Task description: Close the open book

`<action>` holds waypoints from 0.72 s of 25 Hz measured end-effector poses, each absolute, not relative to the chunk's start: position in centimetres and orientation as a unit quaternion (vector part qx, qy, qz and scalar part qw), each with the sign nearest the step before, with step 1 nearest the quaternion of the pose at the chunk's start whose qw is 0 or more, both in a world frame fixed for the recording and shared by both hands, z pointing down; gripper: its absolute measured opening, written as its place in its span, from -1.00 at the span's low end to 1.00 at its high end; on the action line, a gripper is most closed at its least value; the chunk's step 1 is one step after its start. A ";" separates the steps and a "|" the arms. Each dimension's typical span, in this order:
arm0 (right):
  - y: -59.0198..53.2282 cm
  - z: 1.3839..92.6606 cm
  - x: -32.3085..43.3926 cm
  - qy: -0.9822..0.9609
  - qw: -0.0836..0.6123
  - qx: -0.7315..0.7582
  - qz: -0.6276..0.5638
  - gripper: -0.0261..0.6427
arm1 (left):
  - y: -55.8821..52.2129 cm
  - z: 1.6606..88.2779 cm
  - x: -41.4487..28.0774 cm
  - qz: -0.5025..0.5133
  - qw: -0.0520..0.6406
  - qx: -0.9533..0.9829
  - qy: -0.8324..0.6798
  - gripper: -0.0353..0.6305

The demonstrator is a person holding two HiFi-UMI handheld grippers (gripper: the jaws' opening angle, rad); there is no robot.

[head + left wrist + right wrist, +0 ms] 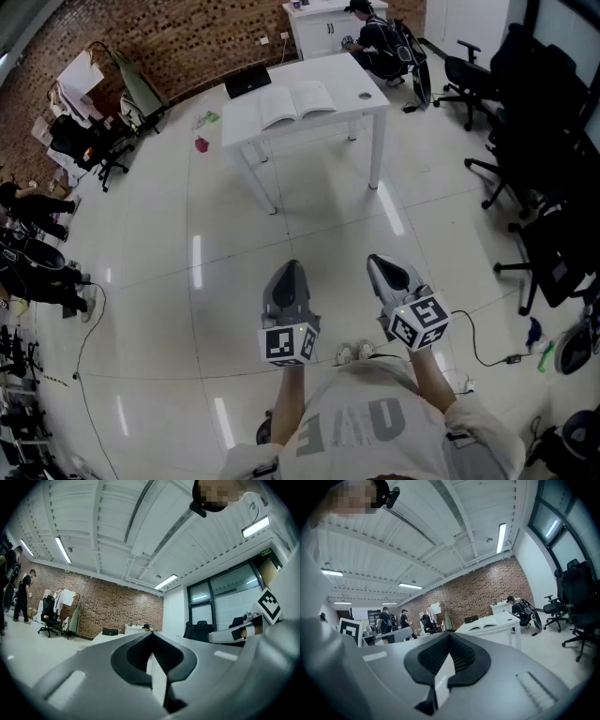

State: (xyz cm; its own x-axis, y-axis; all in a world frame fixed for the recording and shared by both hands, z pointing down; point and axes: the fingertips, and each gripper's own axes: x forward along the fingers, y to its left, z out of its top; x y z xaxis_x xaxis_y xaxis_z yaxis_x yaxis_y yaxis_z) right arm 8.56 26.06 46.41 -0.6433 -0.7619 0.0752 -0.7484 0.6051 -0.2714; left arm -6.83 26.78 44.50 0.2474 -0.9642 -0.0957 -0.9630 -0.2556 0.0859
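1. Nearest to you, your left gripper [290,267] sits level over the floor. Its jaws are pressed together at the tips, with nothing between them.
2. Just beside it, your right gripper [374,260] is level too. It is clenched the same way and carries nothing.
3. Both grippers hang above the glossy white floor [281,225], well apart from the work surface. Neither touches anything.
4. Further ahead stands the white table [242,120], with bare floor between it and your grippers.
5. The open book [297,101] lies flat near the middle of that tabletop. Its pages are spread to both sides.
6. Behind the book, at the table's far left corner, rests a flat black item [247,82]. It may be a closed laptop, though it is too small to be sure.
7. To the book's right, a small round object [365,95] sits near the table edge.
8. On the floor left of the table lies a small pink thing [202,144].
9. Black office chairs [530,150] crowd the right side of the room.
10. Beyond the table, a person [377,42] crouches by a white cabinet [319,30].
11. The brick wall [187,37] stands farthest back.
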 end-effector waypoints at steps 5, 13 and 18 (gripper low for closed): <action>25.1 46.3 9.0 0.896 0.029 -0.422 -0.134 -0.92 | 25.9 44.8 -6.3 -0.066 0.007 0.790 -0.610 -0.84; 24.3 45.7 9.2 0.903 0.051 -0.405 -0.135 -0.92 | 24.7 45.0 -5.9 -0.072 0.022 0.793 -0.605 -0.84; 23.9 45.7 10.0 0.905 0.057 -0.397 -0.140 -0.91 | 24.0 44.9 -4.6 -0.067 0.018 0.798 -0.599 -0.84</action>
State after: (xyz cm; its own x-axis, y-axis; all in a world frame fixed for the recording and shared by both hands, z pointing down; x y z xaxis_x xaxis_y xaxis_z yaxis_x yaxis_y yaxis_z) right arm 9.98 23.91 45.68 -0.6779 -0.7351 0.0084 -0.7034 0.6452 -0.2982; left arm -4.62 24.02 44.90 0.2747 -0.9578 -0.0850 -0.9530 -0.2829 0.1080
